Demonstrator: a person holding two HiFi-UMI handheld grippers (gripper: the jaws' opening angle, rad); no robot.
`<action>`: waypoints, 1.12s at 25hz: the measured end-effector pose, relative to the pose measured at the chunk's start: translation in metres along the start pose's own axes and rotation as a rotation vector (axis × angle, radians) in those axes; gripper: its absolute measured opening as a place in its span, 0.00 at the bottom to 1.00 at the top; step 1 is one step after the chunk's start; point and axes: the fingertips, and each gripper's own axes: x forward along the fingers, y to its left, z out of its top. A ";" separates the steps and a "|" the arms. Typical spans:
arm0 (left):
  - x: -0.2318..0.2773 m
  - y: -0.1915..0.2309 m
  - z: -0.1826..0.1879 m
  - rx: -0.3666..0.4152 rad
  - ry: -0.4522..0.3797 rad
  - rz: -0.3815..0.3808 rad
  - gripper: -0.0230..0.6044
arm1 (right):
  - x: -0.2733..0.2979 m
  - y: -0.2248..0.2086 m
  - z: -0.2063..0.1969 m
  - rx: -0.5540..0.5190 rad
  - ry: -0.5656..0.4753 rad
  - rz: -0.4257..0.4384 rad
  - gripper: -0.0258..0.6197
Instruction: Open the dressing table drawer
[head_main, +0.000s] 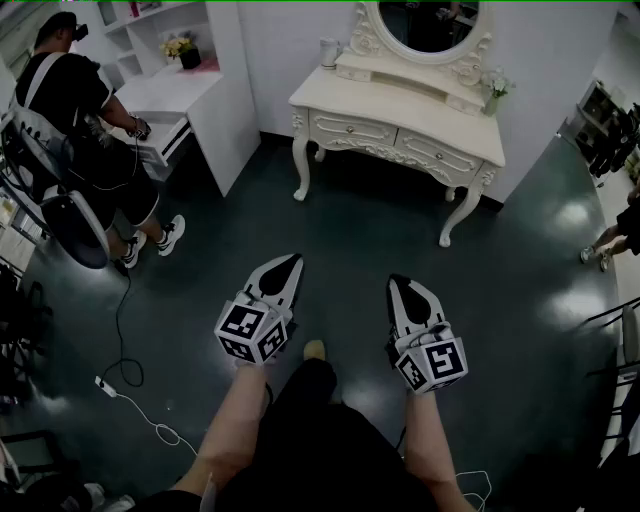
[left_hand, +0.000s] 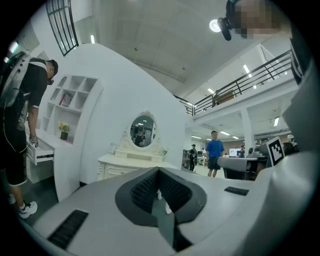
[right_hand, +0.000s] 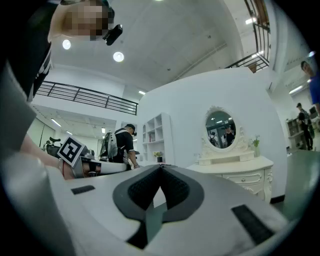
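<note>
Dressing table drawers: two in the front rail, left drawer (head_main: 350, 128) and right drawer (head_main: 440, 153), both pushed in flush, each with a small knob. The cream dressing table (head_main: 420, 108) stands on curved legs against the white wall, at the far side of the dark floor (head_main: 520, 300), well apart from both grippers.

On its top: an oval mirror (head_main: 428, 25) in a carved frame at the back, a small vase of flowers (head_main: 495, 92) at the right end, and a pale cup-like item (head_main: 329, 52) at the left end, too small to identify.

Left gripper (head_main: 290, 264): held level, tip aimed toward the dressing table. Jaws together, nothing between them; in the left gripper view the dark pads meet at the tip.

Right gripper (head_main: 400, 284): beside the left, same level hold, same aim. Jaws together and empty in the right gripper view.

Both marker cubes face the head camera, with the wearer's forearms behind them. One shoe tip (head_main: 314, 349) shows between the grippers.

Left of the scene: a second person (head_main: 75, 100) in dark clothes and a harness stands at a white desk (head_main: 185, 90), hand at its pulled-out drawer (head_main: 160, 140). A potted flower (head_main: 183, 50) sits on the shelf above. A white cable (head_main: 125, 392) trails on the floor.
</note>
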 end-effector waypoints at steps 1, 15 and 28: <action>0.005 0.002 0.000 0.000 0.000 0.001 0.04 | 0.004 -0.005 -0.001 0.002 0.000 -0.002 0.04; 0.096 0.055 0.009 -0.011 0.004 -0.004 0.04 | 0.083 -0.074 0.000 0.004 0.005 -0.026 0.04; 0.185 0.125 0.032 -0.014 -0.016 -0.015 0.04 | 0.182 -0.125 0.000 0.008 0.017 -0.036 0.05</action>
